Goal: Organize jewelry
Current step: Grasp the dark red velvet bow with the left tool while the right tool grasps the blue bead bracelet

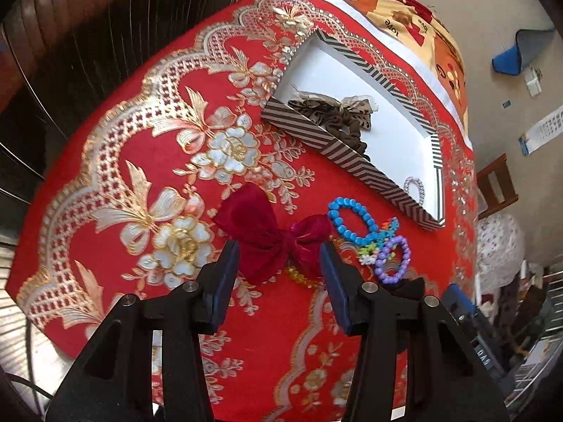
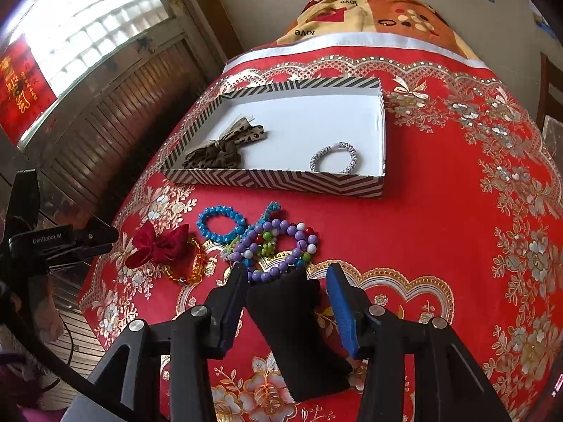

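Observation:
A striped box (image 1: 337,147) (image 2: 274,179) with a white inside holds a leopard-print scrunchie (image 1: 330,116) (image 2: 221,151) and a silver beaded bracelet (image 2: 334,158) (image 1: 415,186). In front of it on the red cloth lie a dark red velvet bow (image 1: 274,235) (image 2: 158,244), an amber bead bracelet (image 2: 197,263), a blue bead bracelet (image 1: 352,219) (image 2: 221,225), a purple bead bracelet (image 1: 392,260) (image 2: 278,256) and multicoloured beads (image 2: 299,235). My left gripper (image 1: 279,256) is open just above the bow. My right gripper (image 2: 285,274) is open, with a black band (image 2: 302,330) lying between its fingers.
The table is covered by a red and gold floral cloth (image 2: 440,211). A patterned blanket (image 2: 369,14) lies beyond the box. A wooden chair (image 1: 496,183) stands to the right of the table. Dark shutters (image 2: 116,112) are on the left.

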`<state>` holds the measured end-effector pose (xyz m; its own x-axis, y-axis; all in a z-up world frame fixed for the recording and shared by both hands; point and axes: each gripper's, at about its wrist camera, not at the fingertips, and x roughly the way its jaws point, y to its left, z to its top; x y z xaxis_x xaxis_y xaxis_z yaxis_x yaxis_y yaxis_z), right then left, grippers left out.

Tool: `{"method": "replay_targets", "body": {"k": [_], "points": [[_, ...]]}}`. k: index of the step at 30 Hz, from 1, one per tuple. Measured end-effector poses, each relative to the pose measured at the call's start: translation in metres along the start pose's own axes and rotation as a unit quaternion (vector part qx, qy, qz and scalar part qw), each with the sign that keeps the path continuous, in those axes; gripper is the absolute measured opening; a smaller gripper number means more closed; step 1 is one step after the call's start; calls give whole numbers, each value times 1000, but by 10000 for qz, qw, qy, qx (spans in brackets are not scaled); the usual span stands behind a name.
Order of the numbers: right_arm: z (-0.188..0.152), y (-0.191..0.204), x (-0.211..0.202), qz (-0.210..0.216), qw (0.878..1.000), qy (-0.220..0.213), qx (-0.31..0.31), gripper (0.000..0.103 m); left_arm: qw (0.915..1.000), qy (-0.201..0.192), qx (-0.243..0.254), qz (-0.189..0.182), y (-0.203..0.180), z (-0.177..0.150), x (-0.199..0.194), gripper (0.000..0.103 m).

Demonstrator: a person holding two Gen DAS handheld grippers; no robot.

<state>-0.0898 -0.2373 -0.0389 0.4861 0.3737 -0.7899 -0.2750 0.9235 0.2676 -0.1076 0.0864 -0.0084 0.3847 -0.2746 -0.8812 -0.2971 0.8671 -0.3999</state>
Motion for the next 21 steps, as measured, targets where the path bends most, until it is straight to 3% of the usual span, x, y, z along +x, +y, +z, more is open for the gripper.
{"method": "replay_targets", "body": {"k": [5,11,17,21], "points": [[0,0,0,9,10000,-10,3,48,9989,235,-280,-298,-8,-1,13,47],[-2,-6,-1,37,10000,11,86,50,9963,440,-630,-382,-11,-7,32,47],[-2,-9,1,44,9999,60,119,51,9967,495,-611,-201,-15,-4,48,47],[-1,-8,4,38,9999,102,104,51,9981,366,-501,-10,-14,17,53,47]]}}
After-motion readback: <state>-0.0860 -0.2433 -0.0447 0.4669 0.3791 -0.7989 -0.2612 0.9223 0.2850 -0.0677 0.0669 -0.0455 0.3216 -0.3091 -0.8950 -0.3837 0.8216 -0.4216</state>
